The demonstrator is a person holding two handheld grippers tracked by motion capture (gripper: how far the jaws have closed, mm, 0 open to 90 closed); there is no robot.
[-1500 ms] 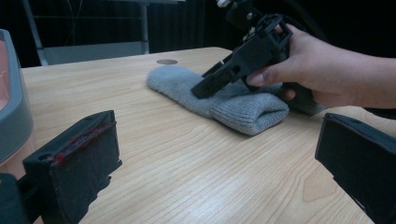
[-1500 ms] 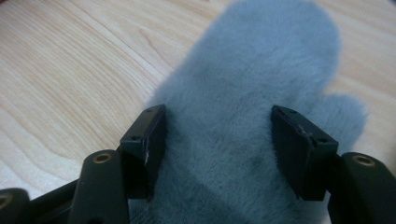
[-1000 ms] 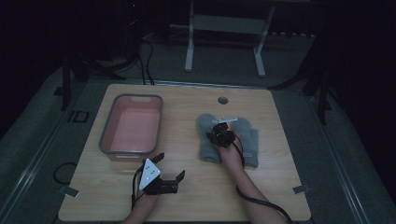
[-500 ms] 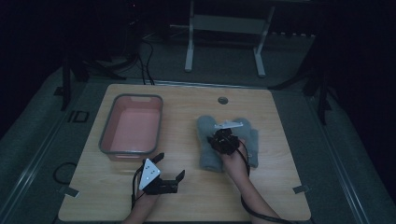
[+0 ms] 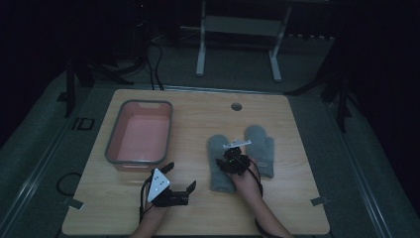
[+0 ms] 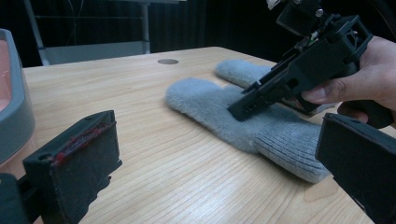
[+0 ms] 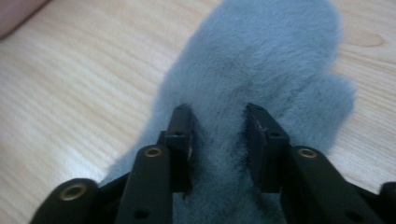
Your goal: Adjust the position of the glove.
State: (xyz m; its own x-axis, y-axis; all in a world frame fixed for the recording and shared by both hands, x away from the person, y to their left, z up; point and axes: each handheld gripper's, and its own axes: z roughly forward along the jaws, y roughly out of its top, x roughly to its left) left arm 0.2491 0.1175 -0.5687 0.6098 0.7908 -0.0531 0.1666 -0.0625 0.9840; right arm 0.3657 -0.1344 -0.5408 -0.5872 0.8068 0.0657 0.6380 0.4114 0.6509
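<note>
Two grey fleece mittens lie side by side right of the table's middle, the left mitten (image 5: 219,171) (image 6: 219,109) (image 7: 261,56) a little nearer me than the right mitten (image 5: 261,146) (image 6: 238,71). My right gripper (image 5: 227,161) (image 6: 243,109) (image 7: 218,144) points down onto the left mitten. Its jaws have just been opening and now stand a little apart, with a ridge of fleece between them. My left gripper (image 5: 179,177) (image 6: 217,163) rests low near the front edge, open wide, with nothing between its fingers.
A pink tub with a grey rim (image 5: 141,102) (image 6: 14,107) stands at the left of the wooden table (image 5: 297,198). A round cable hole (image 5: 236,106) sits near the far edge. A metal stand (image 5: 237,29) is on the floor beyond.
My right hand has come toward the near edge over the mittens, and the left mitten has shifted nearer with it. The right gripper's jaws have parted. The left gripper has stayed put.
</note>
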